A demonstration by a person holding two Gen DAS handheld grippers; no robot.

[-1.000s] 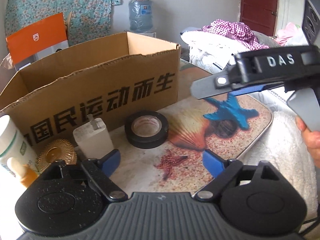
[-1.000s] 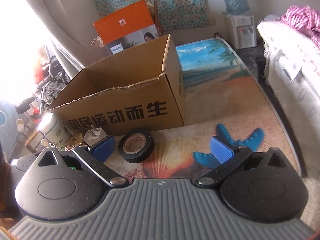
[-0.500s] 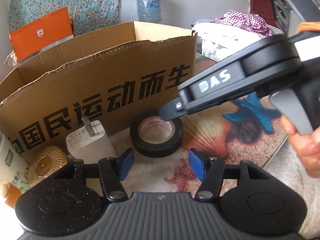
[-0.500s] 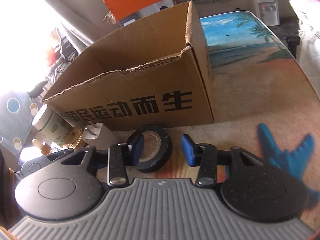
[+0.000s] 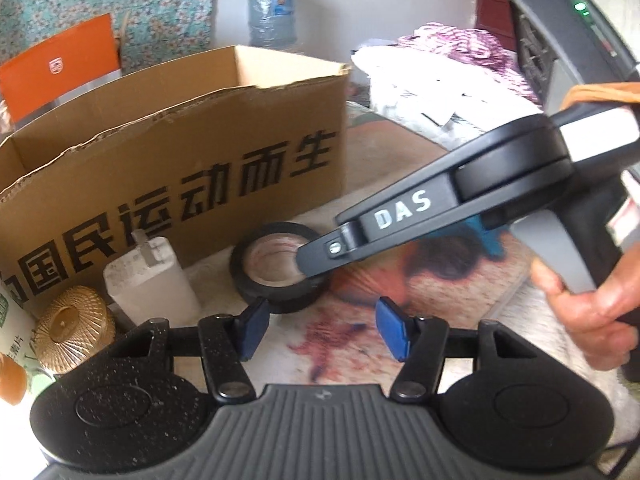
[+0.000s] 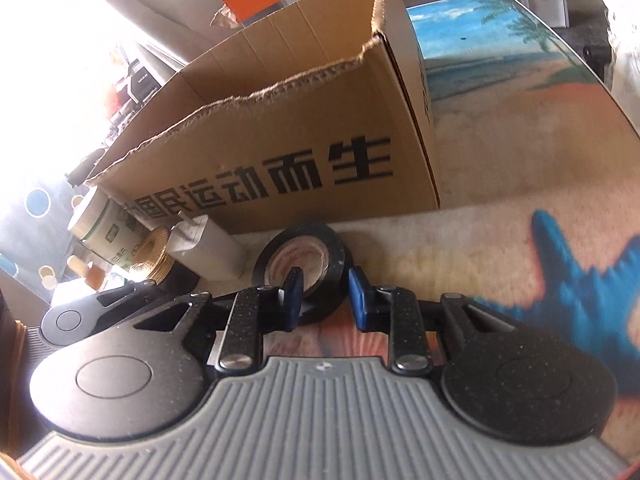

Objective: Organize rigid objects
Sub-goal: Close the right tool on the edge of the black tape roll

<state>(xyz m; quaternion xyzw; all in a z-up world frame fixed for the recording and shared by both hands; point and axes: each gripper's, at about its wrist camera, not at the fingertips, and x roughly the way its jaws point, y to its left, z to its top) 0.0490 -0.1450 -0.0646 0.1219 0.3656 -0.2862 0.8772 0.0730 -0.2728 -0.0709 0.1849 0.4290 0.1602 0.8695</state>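
While left idles, right tongs [image 6: 323,294] just closed on tape roll [image 6: 320,250].

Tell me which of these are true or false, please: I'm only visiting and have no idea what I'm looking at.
1. A black tape roll lies on the table in front of the cardboard box. True: the black tape roll lies on the table by the cardboard box.
2. The right gripper has one finger inside the roll's hole. True: the right gripper straddles the roll's wall, and its jaws have just been closing on it.
3. The white charger is inside the box. False: the white charger stands outside, left of the roll.
4. The left gripper holds the roll. False: the left gripper is open and empty, though its jaws have just been closing partway.
5. The box is shut. False: its top is open.
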